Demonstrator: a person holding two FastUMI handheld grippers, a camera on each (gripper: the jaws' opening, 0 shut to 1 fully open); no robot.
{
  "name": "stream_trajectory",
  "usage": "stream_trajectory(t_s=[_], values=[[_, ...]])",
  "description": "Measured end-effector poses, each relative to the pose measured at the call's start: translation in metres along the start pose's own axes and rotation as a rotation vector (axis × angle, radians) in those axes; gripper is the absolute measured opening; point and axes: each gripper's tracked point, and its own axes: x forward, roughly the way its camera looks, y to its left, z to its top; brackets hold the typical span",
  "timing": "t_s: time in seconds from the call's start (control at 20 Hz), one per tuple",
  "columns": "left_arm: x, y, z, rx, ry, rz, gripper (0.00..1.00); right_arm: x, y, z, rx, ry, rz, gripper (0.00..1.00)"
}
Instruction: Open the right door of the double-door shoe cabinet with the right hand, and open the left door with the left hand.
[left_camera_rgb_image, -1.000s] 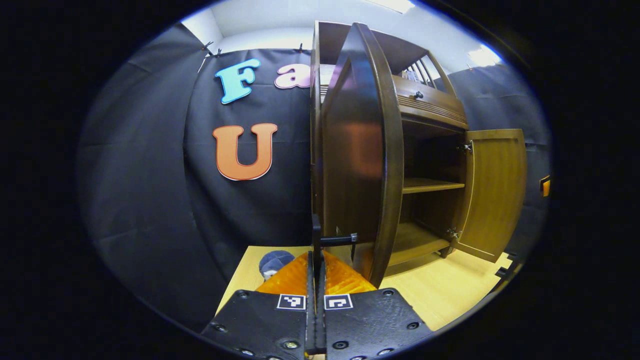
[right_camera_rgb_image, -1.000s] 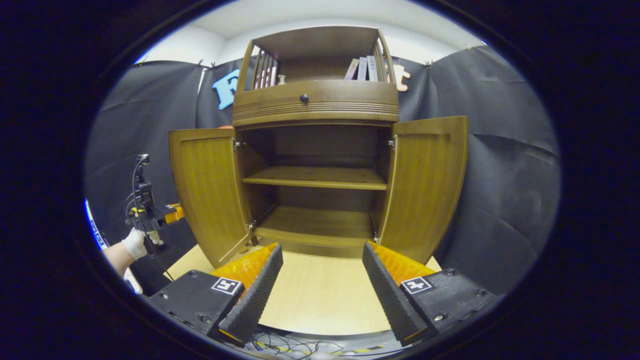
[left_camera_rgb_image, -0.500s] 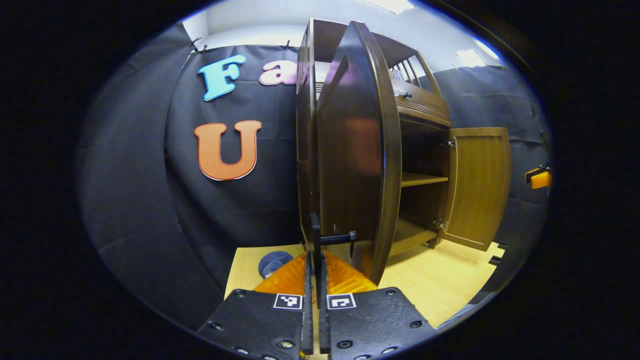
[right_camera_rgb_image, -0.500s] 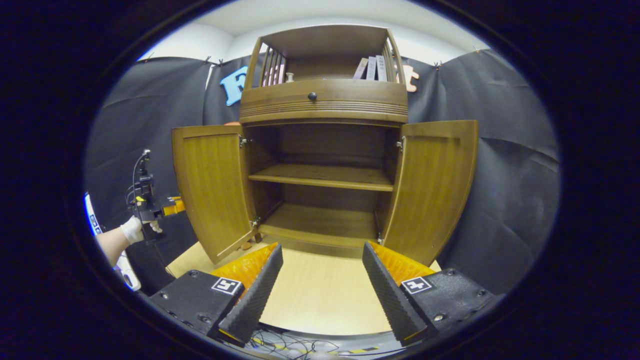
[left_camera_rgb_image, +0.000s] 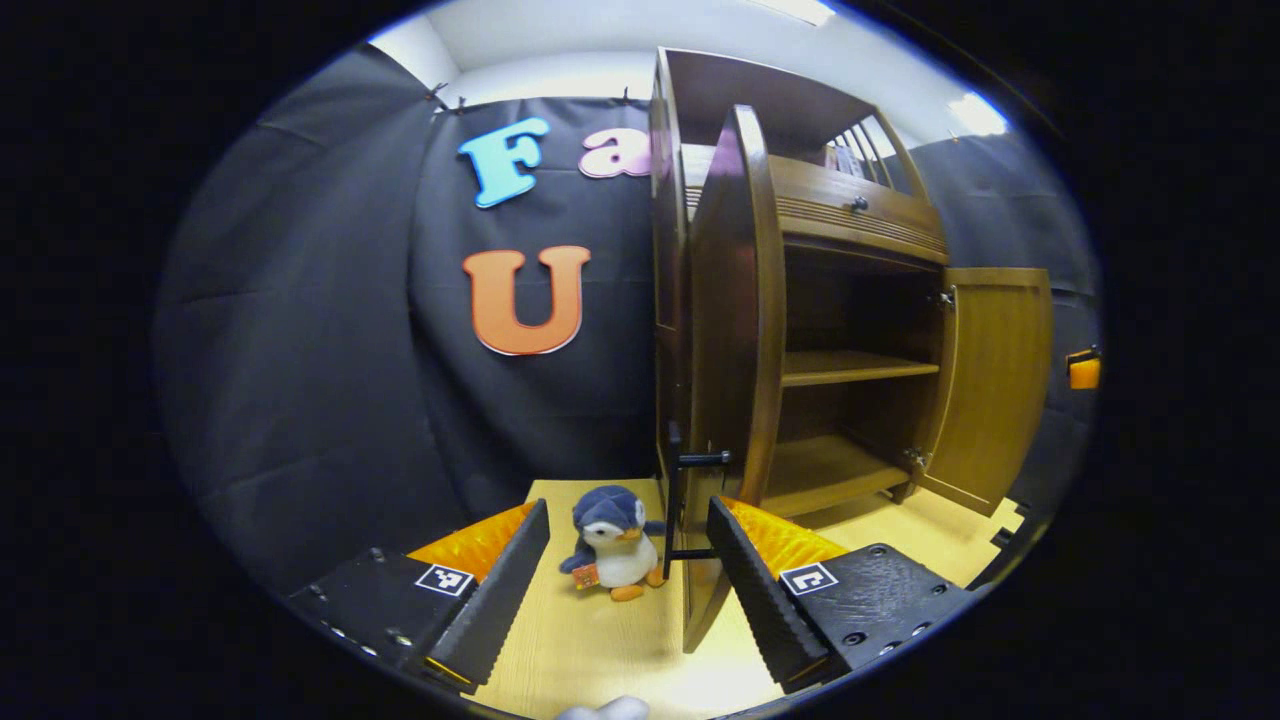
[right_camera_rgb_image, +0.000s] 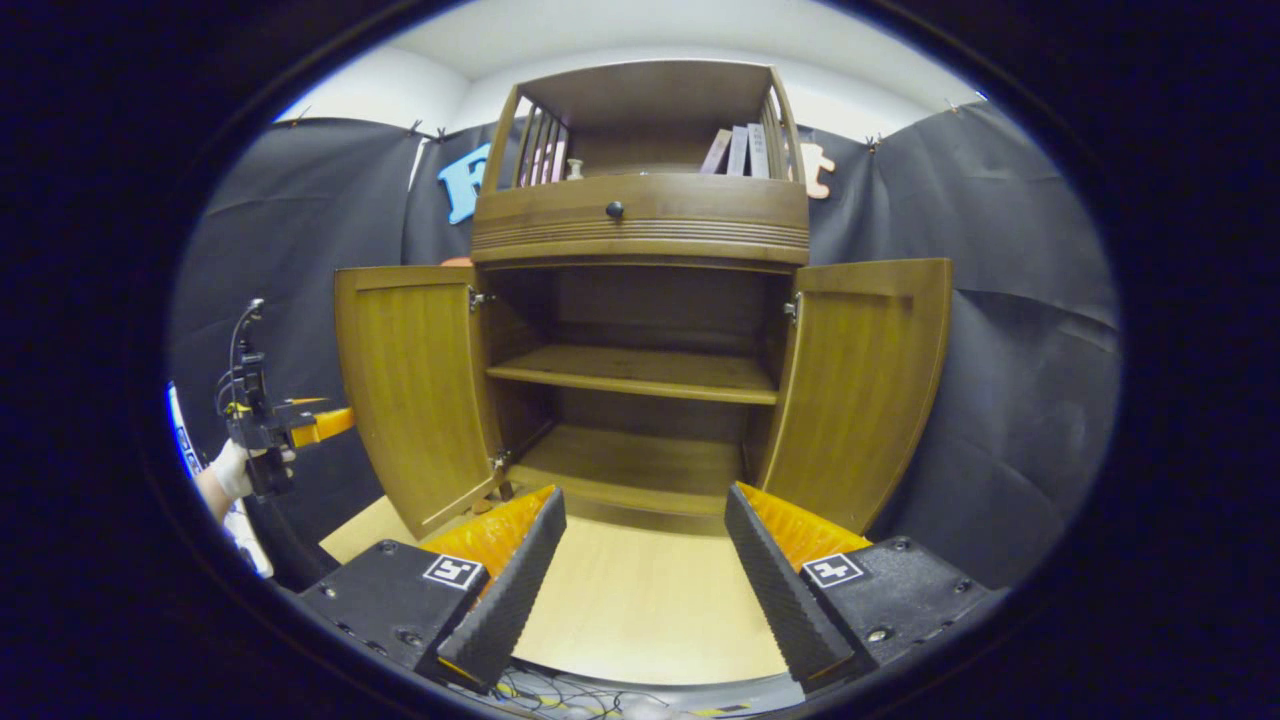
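Note:
The brown shoe cabinet (right_camera_rgb_image: 640, 215) stands with both doors swung wide. In the right gripper view the left door (right_camera_rgb_image: 415, 385) and right door (right_camera_rgb_image: 865, 385) flank two bare shelves (right_camera_rgb_image: 635, 372). My right gripper (right_camera_rgb_image: 645, 495) is open, a short way in front of the cabinet, holding nothing. In the left gripper view the left door (left_camera_rgb_image: 735, 330) is seen edge-on, and its black bar handle (left_camera_rgb_image: 675, 500) stands between the open fingers of my left gripper (left_camera_rgb_image: 628, 508), near the right finger (left_camera_rgb_image: 750, 585). The right door (left_camera_rgb_image: 995, 385) is farther off.
A small plush penguin (left_camera_rgb_image: 612, 545) sits on the pale wooden floor board (left_camera_rgb_image: 590, 650) beside the left door. A gloved hand holds the left gripper (right_camera_rgb_image: 265, 430) at the left. Books (right_camera_rgb_image: 740, 150) stand on the top shelf above a drawer knob (right_camera_rgb_image: 614, 209). Cables (right_camera_rgb_image: 560, 695) lie near me.
My left gripper has gone from shut on the left door's handle to open, releasing it and uncovering the penguin. The right gripper stays open and has barely shifted.

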Motion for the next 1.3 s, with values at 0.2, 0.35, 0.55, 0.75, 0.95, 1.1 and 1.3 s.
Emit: stream_trajectory(t_s=[0.2, 0.35, 0.55, 0.75, 0.95, 1.1, 1.3], values=[[-0.026, -0.016, 0.031, 0.022, -0.027, 0.084, 0.95, 0.003, -0.008, 0.006, 0.015, -0.023, -0.007, 1.0], [-0.039, -0.043, 0.053, -0.008, -0.042, 0.099, 0.95, 0.002, -0.015, 0.012, 0.033, -0.04, -0.02, 1.0], [-0.052, -0.082, 0.079, 0.029, -0.071, 0.143, 0.95, -0.001, -0.027, 0.019, 0.048, -0.066, -0.05, 1.0], [-0.053, -0.136, 0.087, 0.022, -0.107, 0.111, 0.95, -0.004, -0.036, 0.019, 0.065, -0.08, -0.084, 1.0], [-0.057, -0.182, 0.082, 0.037, -0.098, 0.042, 1.0, -0.006, -0.045, 0.017, 0.07, -0.086, -0.12, 1.0], [-0.06, -0.199, 0.08, 0.044, -0.091, 0.01, 0.96, -0.008, -0.047, 0.018, 0.077, -0.093, -0.136, 1.0], [-0.064, -0.206, 0.081, 0.055, -0.091, -0.005, 0.96, -0.01, -0.045, 0.019, 0.072, -0.094, -0.141, 1.0]])
